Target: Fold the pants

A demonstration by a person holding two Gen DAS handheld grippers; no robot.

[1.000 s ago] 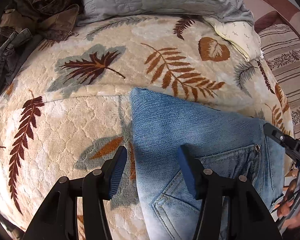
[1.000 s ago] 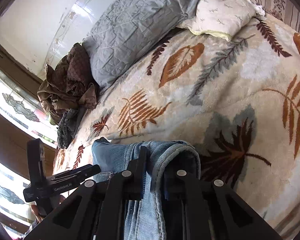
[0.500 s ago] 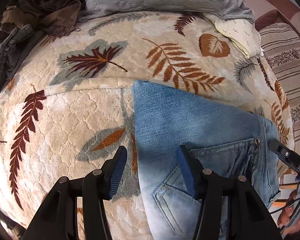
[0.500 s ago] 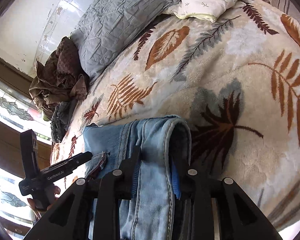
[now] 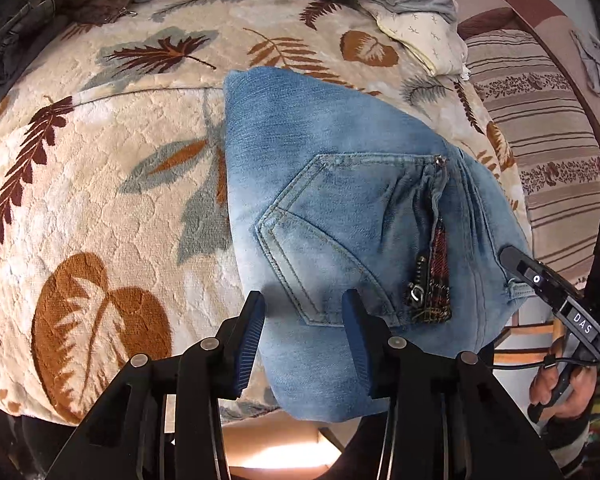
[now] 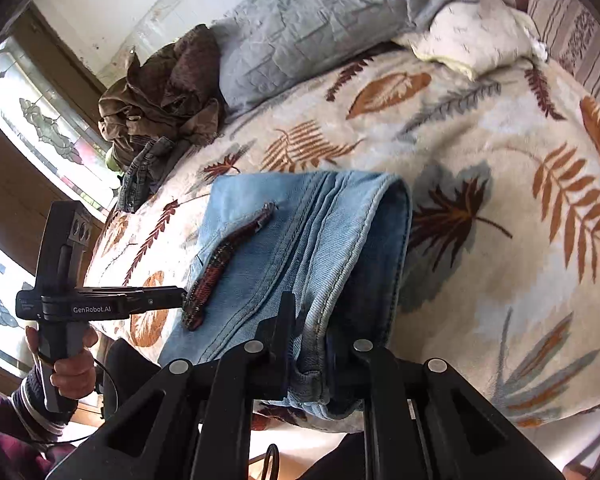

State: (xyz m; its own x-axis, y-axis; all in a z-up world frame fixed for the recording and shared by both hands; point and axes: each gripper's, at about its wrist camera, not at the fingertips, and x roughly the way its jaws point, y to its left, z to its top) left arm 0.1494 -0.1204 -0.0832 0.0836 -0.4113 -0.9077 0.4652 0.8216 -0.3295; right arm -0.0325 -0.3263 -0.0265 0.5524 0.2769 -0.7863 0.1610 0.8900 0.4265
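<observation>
While the folded jeans (image 5: 340, 208) lay on the leaf-patterned blanket (image 5: 100, 200) at the bed's near edge, their lower end hanging slightly past it, both claws were at the denim. The left gripper (image 5: 304, 336) hung over the fabric beside the back pocket (image 5: 340, 236), its jaws closing with the denim's edge below and between them, the blue pads not pressing on cloth. That pocket gaped at its zipper, showing a red plaid lining (image 5: 438, 272) and a metal pull; whether anything lay inside could not be told. The right gripper (image 6: 310, 344) was clamped on the thick rolled waistband edge (image 6: 320, 320), its jaws closing tight on the bunched denim. In the right wrist view the left gripper's tip sat at the plaid strip (image 6: 216, 268), a hand (image 6: 70, 364) gripping its handle. At the head of the bed lay a grey quilted pillow (image 6: 320, 28), a cream pillow (image 6: 472, 44) and a heap of brown clothing (image 6: 160, 96).
</observation>
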